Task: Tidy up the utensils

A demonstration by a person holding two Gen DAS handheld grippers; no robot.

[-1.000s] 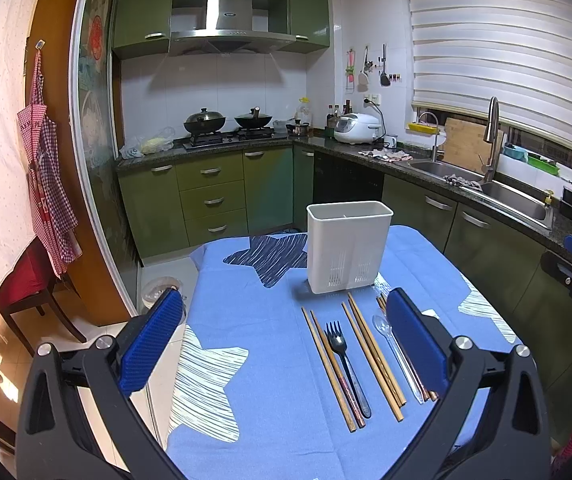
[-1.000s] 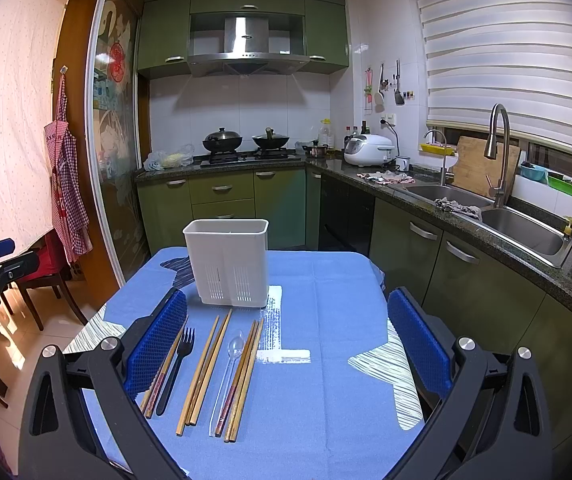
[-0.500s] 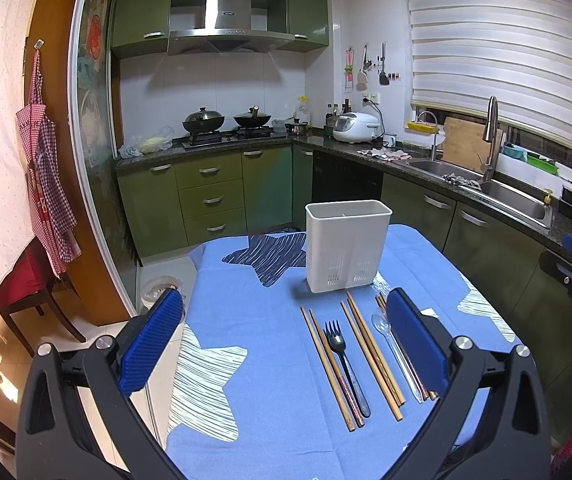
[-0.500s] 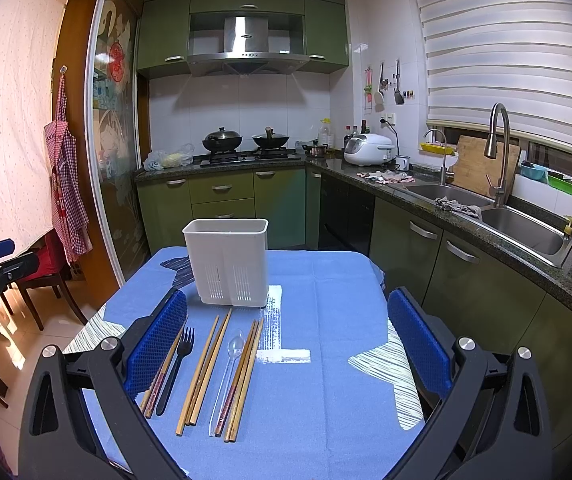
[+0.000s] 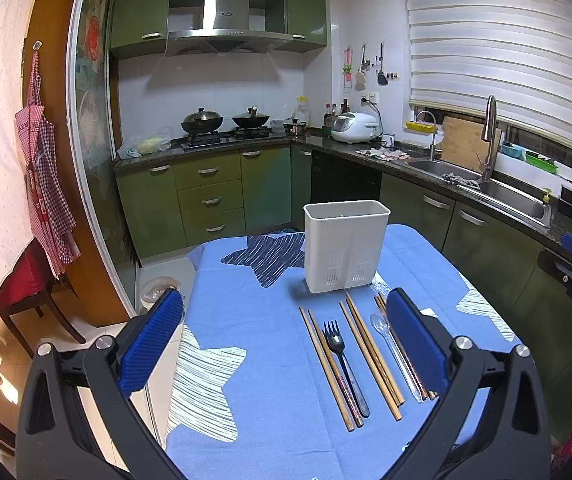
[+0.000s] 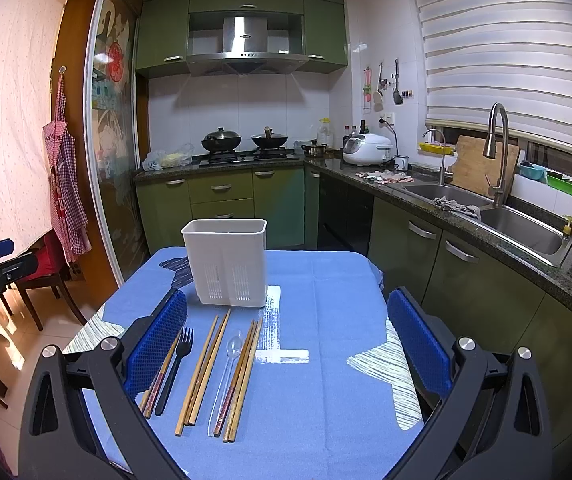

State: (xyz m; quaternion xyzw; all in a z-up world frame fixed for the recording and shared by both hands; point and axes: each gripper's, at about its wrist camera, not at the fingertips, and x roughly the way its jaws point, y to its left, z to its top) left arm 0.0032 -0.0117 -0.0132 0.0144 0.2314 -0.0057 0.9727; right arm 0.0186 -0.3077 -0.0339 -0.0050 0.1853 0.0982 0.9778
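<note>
Bench [image 5: 245,320], our largest item: covered in a blue cloth with striped star shapes, set in a green-cabinet kitchen.

White utensil holder [image 5: 346,246]: upright near the bench's far end, perforated low on its front wall; we see nothing standing in it.

Left gripper [image 5: 281,340]: we hold it above the bench's near edge, fingers [image 5: 151,346] spread wide, nothing between the blue pads. Its right finger partly covers the rightmost chopsticks in this view.

Right gripper [image 6: 286,344]: likewise above the near edge, fingers [image 6: 418,340] spread wide and holding nothing. Its left finger overlaps the leftmost chopsticks.

Utensils, all lying flat in a row just in front of the holder, roughly parallel, handles toward us:
- Chopsticks [image 5: 370,356]: three groups of wooden sticks; one at the left, one in the middle, one at the right.
- Black fork [image 5: 344,364]: tines toward the holder, between the left and middle chopsticks, just beside the left group.
- Clear plastic spoon [image 6: 227,368]: bowl toward the holder, between the middle and right chopsticks.
</note>
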